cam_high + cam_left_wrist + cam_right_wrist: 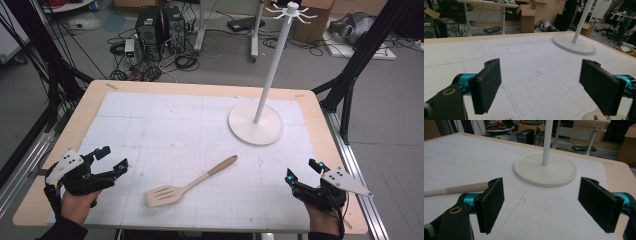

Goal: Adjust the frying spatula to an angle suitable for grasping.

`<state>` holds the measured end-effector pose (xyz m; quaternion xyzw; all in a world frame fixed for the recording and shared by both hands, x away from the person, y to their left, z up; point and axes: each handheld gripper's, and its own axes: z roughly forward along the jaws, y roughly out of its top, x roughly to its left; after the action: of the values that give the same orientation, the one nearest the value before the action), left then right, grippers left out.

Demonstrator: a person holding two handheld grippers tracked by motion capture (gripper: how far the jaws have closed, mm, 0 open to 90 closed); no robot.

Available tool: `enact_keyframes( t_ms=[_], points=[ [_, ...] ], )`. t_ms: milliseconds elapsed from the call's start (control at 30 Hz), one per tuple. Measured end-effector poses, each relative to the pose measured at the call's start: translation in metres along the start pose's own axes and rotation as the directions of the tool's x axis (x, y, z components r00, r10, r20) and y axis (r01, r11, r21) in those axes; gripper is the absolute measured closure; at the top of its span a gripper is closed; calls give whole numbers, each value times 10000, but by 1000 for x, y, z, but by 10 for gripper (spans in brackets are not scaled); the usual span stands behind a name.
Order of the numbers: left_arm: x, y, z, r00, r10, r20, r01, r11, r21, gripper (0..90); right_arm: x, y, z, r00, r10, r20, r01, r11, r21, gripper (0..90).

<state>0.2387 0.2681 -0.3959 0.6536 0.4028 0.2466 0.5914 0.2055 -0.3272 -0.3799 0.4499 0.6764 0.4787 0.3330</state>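
Nothing is started, I judge: spatula [187, 183] lies untouched near the table's [325, 135] front edge, while my left gripper [111, 159] and right gripper [303, 171] wait spread and empty by its front corners.

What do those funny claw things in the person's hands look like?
Each hand holds a black gripper with two flat, dark rectangular jaws whose pads look rough. The left gripper and the right gripper have bright turquoise parts behind the jaws and a pale grey three-cornered plate dotted with small holes on top. The left gripper view shows a brass-coloured ring on its black frame. The sleeves are dark.
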Motion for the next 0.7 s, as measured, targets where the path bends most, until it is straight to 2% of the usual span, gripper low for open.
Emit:
enact_keyframes(
  t_ms=[133,233,400,467,500,533,567,600,700],
  points=[
    [1,-1,3,9999,-62,-102,63,10000,65,186,-2,-1,0,9999,101,3,-101,9999,-46,198],
    [1,0,2,10000,-87,-47,87,10000,-27,234,-3,-2,0,9998,184,-3,-184,9998,0,198],
    [-1,0,1,10000,-26,-87,26,10000,-4,236,-4,-3,0,9993,380,-26,-380,9993,18,199],
    [-2,0,0,10000,-29,-19,29,9999,-149,275,-4,-3,1,9989,465,-27,-465,9989,-15,202],
    [-2,1,-1,9997,-169,167,174,9994,-285,322,-4,-3,2,9990,449,-31,-449,9990,26,218],
    [-2,1,0,9991,-102,409,106,9999,-91,356,-3,-2,3,9994,348,-82,-348,9994,65,242],
    [-2,1,0,9991,-102,409,106,9999,-91,398,-3,-2,3,9994,348,-82,-348,9994,65,242],
    [-4,1,0,9981,-84,612,82,10000,42,398,-2,-2,4,9994,334,-82,-333,9994,102,245],
    [-10,0,1,9916,53,1295,-116,9988,478,538,2,-2,4,9993,359,-139,-357,9993,141,272]
  ],
)
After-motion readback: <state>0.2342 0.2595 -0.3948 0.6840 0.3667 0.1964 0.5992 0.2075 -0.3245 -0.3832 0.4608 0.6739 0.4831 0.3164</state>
